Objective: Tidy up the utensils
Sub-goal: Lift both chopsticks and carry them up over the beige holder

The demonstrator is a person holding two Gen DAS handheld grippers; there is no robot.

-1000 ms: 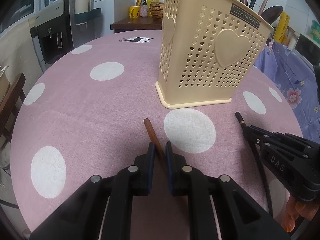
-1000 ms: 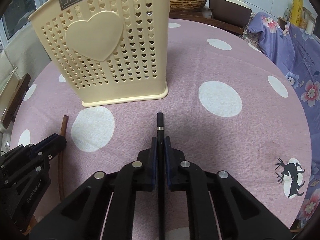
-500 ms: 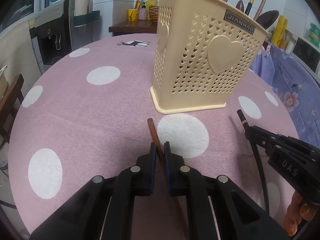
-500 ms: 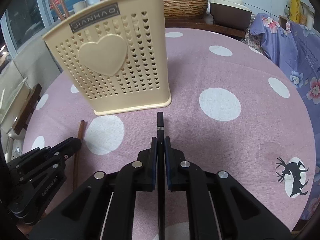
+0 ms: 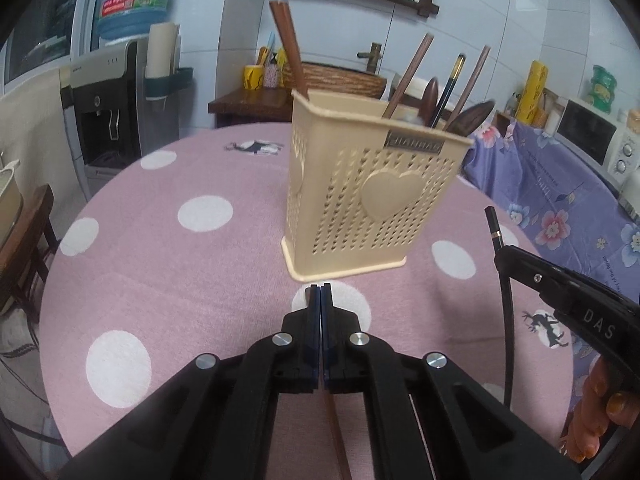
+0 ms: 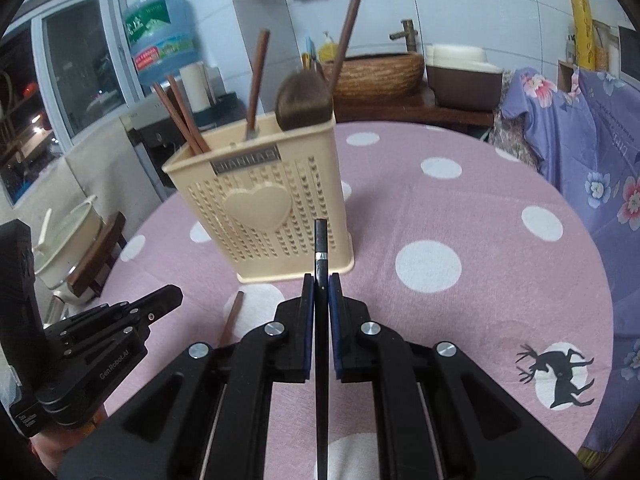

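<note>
Where the round tabletop [image 5: 224, 264] is covered by a pink cloth with white dots and black deer prints, a cream plastic utensil basket [image 5: 368, 208] stands upright near its middle. Its walls are pierced with small heart holes and carry a raised heart and a nameplate. Brown wooden chopsticks and dark spoon heads lean out of its top. Behind stand a water dispenser [image 5: 120, 92], a wooden counter with a woven basin, a wall shelf of bottles, and a floral purple drape at the right.

Left gripper [image 5: 320, 300]: pads pressed together on a slim brown wooden chopstick [image 6: 231, 318]. In the right wrist view its blunt tip points forward toward the basket; in the left wrist view the shaft runs back beneath the gripper.

Right gripper [image 6: 321, 286]: pinching a thin black chopstick [image 6: 321, 248] with a metal ring near its tip. Its long axis follows the fingers, tip pointing at the basket's lower front, clear of the cloth.
</note>
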